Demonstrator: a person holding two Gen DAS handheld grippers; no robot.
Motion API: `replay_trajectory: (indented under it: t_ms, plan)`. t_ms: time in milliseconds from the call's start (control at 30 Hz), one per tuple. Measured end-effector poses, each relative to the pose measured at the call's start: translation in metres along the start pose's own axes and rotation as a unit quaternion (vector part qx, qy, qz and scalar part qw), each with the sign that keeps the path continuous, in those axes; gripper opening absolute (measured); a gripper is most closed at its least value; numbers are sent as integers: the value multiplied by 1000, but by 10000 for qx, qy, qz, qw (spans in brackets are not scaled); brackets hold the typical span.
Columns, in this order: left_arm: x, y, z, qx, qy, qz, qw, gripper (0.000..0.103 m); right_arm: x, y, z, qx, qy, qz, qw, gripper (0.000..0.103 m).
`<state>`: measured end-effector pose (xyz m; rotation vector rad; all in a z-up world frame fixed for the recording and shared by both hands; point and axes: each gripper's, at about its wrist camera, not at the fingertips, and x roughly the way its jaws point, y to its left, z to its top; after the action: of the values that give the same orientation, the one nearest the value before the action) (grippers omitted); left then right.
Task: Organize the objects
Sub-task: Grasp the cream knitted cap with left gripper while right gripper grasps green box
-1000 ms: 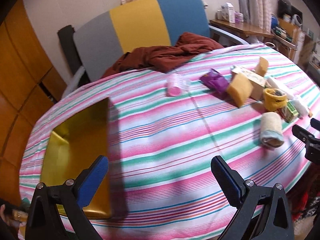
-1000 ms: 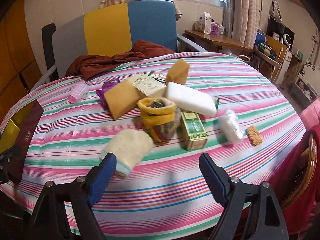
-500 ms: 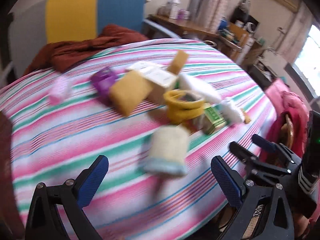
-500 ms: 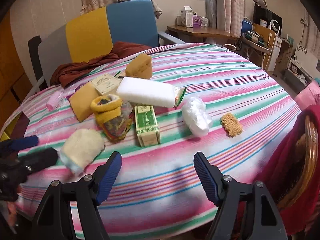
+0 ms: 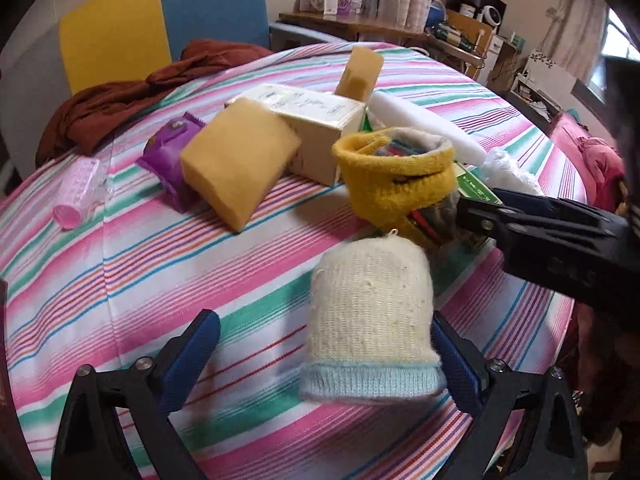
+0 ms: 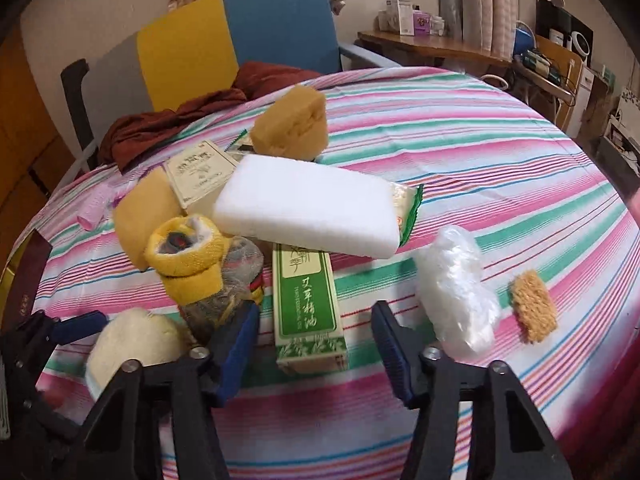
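A cream knitted mitt (image 5: 370, 320) with a pale blue cuff lies on the striped tablecloth (image 5: 200, 264), inside the right half of my open left gripper (image 5: 326, 346). It also shows in the right wrist view (image 6: 132, 340). My open right gripper (image 6: 316, 344) has its jaws on either side of the near end of a green box (image 6: 306, 300). A yellow sock (image 6: 188, 256) stuffed with coloured things stands just behind the mitt. The right gripper (image 5: 476, 210) enters the left wrist view from the right.
A white foam block (image 6: 308, 208), tan sponges (image 5: 236, 160) (image 6: 292, 124), a cream carton (image 5: 316, 120), a purple packet (image 5: 168, 148), a pink bottle (image 5: 78, 192), a clear plastic bag (image 6: 456, 288) and a small scrub pad (image 6: 534, 310) lie on the table. A chair with brown cloth (image 6: 172, 124) stands behind.
My left gripper swung right from the yellow tray to the object pile and closed in on the cream mitt. My right gripper moved forward to the green box.
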<state>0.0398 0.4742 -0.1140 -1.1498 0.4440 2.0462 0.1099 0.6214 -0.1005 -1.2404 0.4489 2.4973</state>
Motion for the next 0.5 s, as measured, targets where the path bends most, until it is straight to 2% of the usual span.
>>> replay_trajectory:
  t_ms: [33, 67, 100, 167, 267, 367, 433, 500]
  plan:
    - [2, -1, -1, 73, -25, 6, 10000, 96, 4, -1, 0, 38, 46, -7, 10000, 44]
    - [3, -3, -2, 169, -21, 28, 9999, 94, 6, -3, 0, 56, 48, 17, 10000, 35]
    - [0, -6, -4, 231, -45, 46, 9997, 93, 6, -3, -1, 46, -7, 4, 10000, 33]
    - [-2, -8, -5, 313, -69, -2, 9995, 87, 2, -4, -4, 4, -3, 63, 10000, 33]
    - [0, -9, -3, 362, -6, -11, 9993, 86, -8, -8, -12, -6, 97, -66, 9999, 32]
    - [4, -4, -6, 240, -11, -60, 9997, 96, -23, -13, -27, 125, 163, -25, 9998, 32]
    - [2, -7, -7, 388, -20, -32, 9992, 97, -33, -16, -39, 177, 219, -124, 9995, 32]
    - [-1, -5, -8, 368, -49, -79, 9993, 89, -44, -20, -50, 272, 233, -66, 9993, 32]
